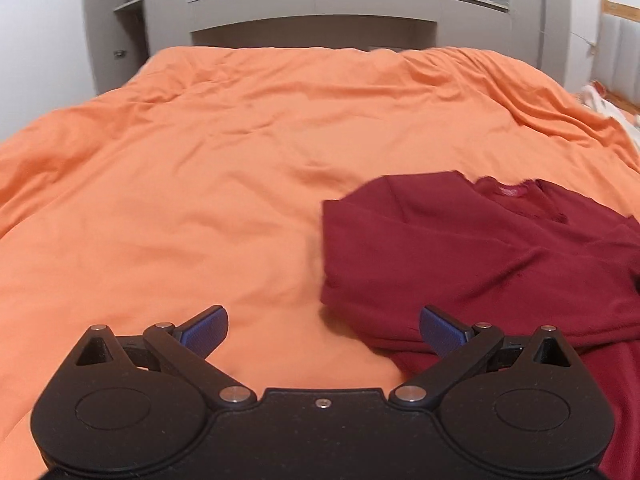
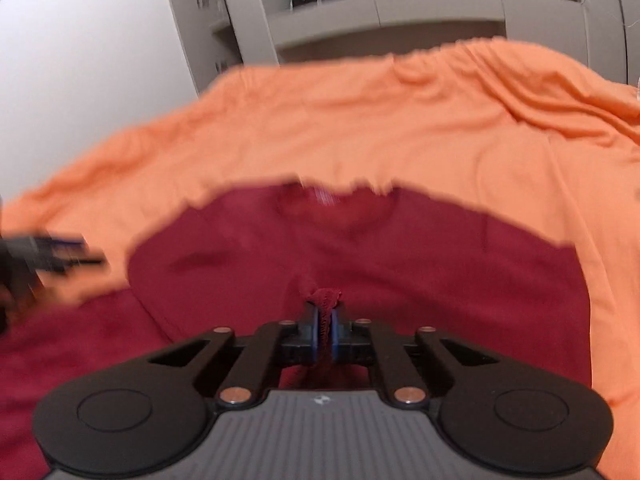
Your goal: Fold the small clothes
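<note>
A dark red shirt (image 1: pixel 472 256) lies on the orange bedcover, its collar at the far side and one sleeve folded in over the body. My left gripper (image 1: pixel 324 330) hovers open over the cover just left of the shirt's near edge, nothing between its blue pads (image 1: pixel 204 330). In the right wrist view the same red shirt (image 2: pixel 400 264) fills the middle. My right gripper (image 2: pixel 325 326) is shut on a pinched ridge of the red fabric, which bunches up between the pads. The left gripper (image 2: pixel 52 256) shows as a dark blur at the left edge.
The orange bedcover (image 1: pixel 200 168) spreads wide to the left and far side, rumpled toward the back right. A grey headboard with shelves (image 1: pixel 320 12) stands behind the bed. White cloth (image 1: pixel 600 100) lies at the far right edge.
</note>
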Demonstrator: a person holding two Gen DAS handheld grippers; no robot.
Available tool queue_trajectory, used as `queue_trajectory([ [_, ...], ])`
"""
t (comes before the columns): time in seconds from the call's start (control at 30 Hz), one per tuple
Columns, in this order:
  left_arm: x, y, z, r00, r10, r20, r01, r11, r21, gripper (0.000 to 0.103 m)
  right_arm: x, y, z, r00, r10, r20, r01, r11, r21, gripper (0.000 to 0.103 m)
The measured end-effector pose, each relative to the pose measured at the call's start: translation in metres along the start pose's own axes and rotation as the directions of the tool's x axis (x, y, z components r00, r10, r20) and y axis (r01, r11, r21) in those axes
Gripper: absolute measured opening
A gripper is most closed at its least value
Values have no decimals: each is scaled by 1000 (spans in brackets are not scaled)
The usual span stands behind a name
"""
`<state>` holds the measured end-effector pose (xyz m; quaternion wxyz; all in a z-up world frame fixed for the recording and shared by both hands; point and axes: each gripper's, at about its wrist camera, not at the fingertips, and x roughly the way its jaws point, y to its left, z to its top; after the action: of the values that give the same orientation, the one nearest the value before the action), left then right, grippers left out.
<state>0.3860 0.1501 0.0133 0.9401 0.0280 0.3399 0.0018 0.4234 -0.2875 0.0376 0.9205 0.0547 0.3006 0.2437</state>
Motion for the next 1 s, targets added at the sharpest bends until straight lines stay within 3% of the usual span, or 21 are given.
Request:
queue_trajectory([
  [0.13, 2, -18, -5, 998, -60, -13, 61, 994, 92, 102, -26, 7, 23, 990, 5, 139, -1, 1000, -27, 5],
  [0.23, 9, -26, -8, 996, -78, -33, 82, 990, 119, 102, -38, 4, 31, 981, -20, 193, 27, 999, -34, 5],
  [0.5, 19, -6, 2, 987, -158, -9, 156, 984, -84, 102, -28, -27, 24, 990, -63, 128, 53, 995, 79, 5],
  [0.73, 39, -11, 9, 981, -195, -23, 190, 972, -140, 98, -19, -34, 10, 995, -66, 73, 59, 993, 99, 5],
  [0.8, 48, -9, 12, 982, -183, -40, 173, 967, -189, 90, -17, -34, 8, 995, -73, 61, 67, 993, 101, 6],
  [0.9, 59, -5, 14, 981, -184, -62, 162, 951, -262, 70, -14, -36, 6, 995, -88, 47, 83, 991, 109, 7],
  [0.93, 63, -4, 14, 980, -186, -74, 158, 945, -286, 52, -14, -37, 5, 995, -93, 43, 87, 990, 113, 8],
  [0.97, 65, -3, 13, 977, -201, -78, 169, 937, -306, 25, -13, -38, 4, 995, -95, 38, 90, 989, 118, 8],
  [1.0, 67, -3, 12, 974, -212, -78, 178, 933, -313, 16, -12, -40, 5, 995, -97, 33, 92, 988, 123, 9],
])
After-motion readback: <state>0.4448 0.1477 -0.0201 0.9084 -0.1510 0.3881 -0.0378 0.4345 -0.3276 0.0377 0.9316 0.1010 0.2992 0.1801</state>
